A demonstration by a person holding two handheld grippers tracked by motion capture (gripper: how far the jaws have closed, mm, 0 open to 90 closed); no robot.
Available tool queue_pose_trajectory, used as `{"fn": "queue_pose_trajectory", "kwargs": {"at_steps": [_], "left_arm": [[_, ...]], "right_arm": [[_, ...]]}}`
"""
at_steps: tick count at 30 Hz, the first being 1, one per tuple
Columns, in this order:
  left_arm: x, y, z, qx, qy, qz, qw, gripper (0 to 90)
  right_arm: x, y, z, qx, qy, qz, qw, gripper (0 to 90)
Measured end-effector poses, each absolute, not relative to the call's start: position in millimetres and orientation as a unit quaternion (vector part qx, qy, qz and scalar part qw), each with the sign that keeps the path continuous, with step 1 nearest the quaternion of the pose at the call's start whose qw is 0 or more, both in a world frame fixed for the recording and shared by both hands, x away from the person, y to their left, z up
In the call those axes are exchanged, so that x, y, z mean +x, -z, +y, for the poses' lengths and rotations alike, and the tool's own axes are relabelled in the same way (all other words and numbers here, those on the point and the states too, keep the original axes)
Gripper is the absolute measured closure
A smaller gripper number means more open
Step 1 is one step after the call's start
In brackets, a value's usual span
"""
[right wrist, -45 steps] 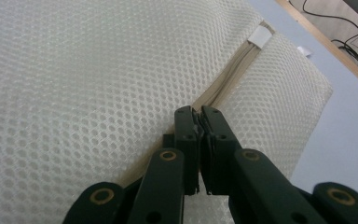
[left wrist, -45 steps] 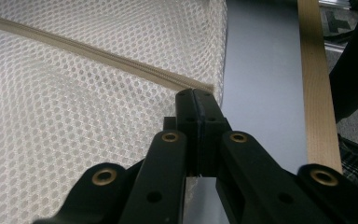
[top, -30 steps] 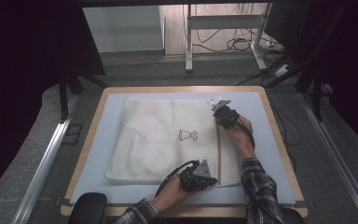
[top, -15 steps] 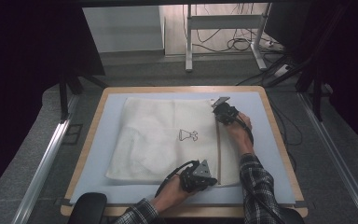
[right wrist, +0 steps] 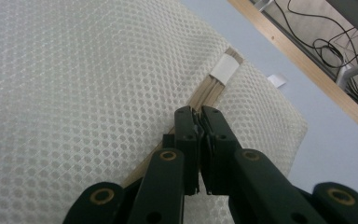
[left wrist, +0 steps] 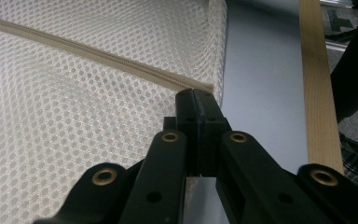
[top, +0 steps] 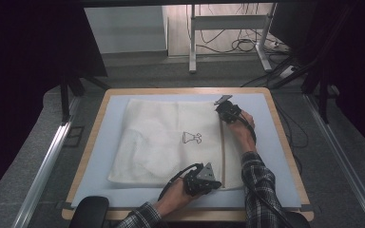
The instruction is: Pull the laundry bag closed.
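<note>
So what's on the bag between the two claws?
In the high view, the zipper runs along the mesh bag from the left claw to the right claw.

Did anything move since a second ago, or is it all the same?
Just a little. The right gripper slid slightly toward the far end of the zipper, with its fingers shut on the zipper there. The left gripper stayed clamped on the zipper's near end. The white mesh bag and the little drawing on it lie as before on the blue mat.
</note>
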State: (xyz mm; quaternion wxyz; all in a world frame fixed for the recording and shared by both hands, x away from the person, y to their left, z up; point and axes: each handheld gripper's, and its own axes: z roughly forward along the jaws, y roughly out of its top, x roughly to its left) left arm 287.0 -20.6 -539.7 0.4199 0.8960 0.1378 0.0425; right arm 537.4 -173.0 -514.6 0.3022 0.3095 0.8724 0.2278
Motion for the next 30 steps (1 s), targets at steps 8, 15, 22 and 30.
{"fn": "queue_pose_trajectory", "kwargs": {"at_steps": [8,15,22,30], "left_arm": [[286.4,539.9,-20.8,0.895,-0.044,0.138,0.421,90.0],[286.0,539.6,-20.8,0.896,-0.046,0.137,0.419,90.0],[285.6,539.8,-21.0,0.896,-0.048,0.136,0.420,90.0],[285.4,539.6,-20.9,0.896,-0.050,0.135,0.419,90.0]], "right_arm": [[545.5,514.4,-170.3,0.313,-0.226,0.871,0.305,85.0],[554.7,515.4,-167.2,0.319,-0.225,0.868,0.308,85.0],[564.4,517.2,-162.2,0.327,-0.220,0.863,0.315,84.9],[565.8,518.1,-159.9,0.332,-0.216,0.860,0.321,84.7]]}}
